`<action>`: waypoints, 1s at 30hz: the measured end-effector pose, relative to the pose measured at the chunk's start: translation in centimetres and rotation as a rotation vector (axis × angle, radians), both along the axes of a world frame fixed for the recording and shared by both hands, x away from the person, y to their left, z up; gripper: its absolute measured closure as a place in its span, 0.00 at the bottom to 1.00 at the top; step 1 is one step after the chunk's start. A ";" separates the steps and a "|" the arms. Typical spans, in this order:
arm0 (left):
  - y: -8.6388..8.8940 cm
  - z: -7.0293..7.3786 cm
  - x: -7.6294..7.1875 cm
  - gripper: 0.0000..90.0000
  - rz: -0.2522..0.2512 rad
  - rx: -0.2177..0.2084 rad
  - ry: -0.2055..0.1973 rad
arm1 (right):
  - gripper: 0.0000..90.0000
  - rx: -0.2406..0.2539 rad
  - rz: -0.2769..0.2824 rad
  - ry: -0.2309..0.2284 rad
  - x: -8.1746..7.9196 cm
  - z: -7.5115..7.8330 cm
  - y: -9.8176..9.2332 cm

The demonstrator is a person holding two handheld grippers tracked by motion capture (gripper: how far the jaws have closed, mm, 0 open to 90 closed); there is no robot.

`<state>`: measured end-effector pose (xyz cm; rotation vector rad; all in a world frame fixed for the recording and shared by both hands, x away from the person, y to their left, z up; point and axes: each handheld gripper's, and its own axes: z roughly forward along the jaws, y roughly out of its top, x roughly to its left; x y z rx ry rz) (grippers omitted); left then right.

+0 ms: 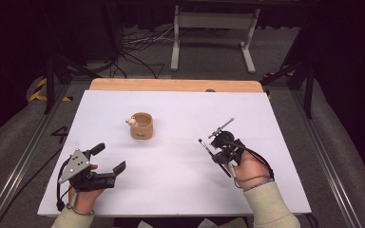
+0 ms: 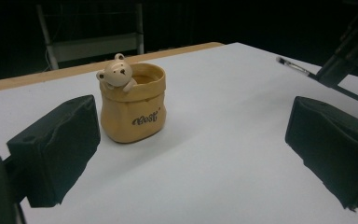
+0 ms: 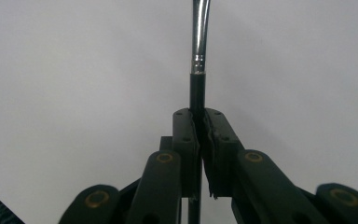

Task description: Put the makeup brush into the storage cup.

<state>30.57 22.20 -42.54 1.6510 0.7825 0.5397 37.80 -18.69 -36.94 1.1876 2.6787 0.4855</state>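
Observation:
A tan sack-shaped cup (image 1: 141,126) with a small bear on its rim stands upright on the white table top (image 1: 180,185). In the left gripper view the cup (image 2: 133,107) is ahead and a little left, apart from the jaws. My left gripper (image 1: 109,157) (image 2: 191,154) rests near the front left corner, open with nothing between its jaws. My right gripper (image 1: 217,153) (image 3: 199,119) is at the right, shut on a thin brush (image 1: 204,145) (image 3: 199,37) with a black handle and silver ferrule. The brush (image 2: 293,66) sticks out toward the cup, held off the table.
A wooden strip (image 1: 171,85) runs along the table's far edge. Beyond it, a white metal frame (image 1: 214,23) and loose cables (image 1: 138,52) lie on the floor. Metal rails flank the table on both sides.

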 end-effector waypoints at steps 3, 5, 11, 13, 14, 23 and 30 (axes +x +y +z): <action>-0.1 0.1 -0.1 0.06 0.002 0.002 0.000 | 0.94 0.056 0.034 -0.062 -0.4 0.7 -0.2; -0.1 0.1 -0.1 0.06 0.005 0.002 -0.004 | 0.94 0.102 0.052 -0.093 -0.6 1.1 -0.3; -0.1 0.1 -0.1 0.05 0.010 -0.007 0.003 | 0.94 0.198 0.091 -0.238 -1.4 1.8 -0.5; -0.1 0.1 -0.1 0.04 0.011 0.008 -0.003 | 0.94 0.246 0.119 -0.287 -1.8 1.9 -0.5; -0.2 0.0 -0.1 0.03 0.012 0.019 -0.005 | 0.94 0.259 0.125 -0.311 -1.9 2.0 -0.4; -0.2 0.0 -0.1 0.00 -0.027 0.015 -0.011 | 0.94 0.420 0.176 -0.434 -2.6 1.8 -0.6; -0.4 0.2 -0.4 0.01 -0.090 -0.012 -0.040 | 0.93 0.500 0.208 -0.494 -2.9 1.3 -0.4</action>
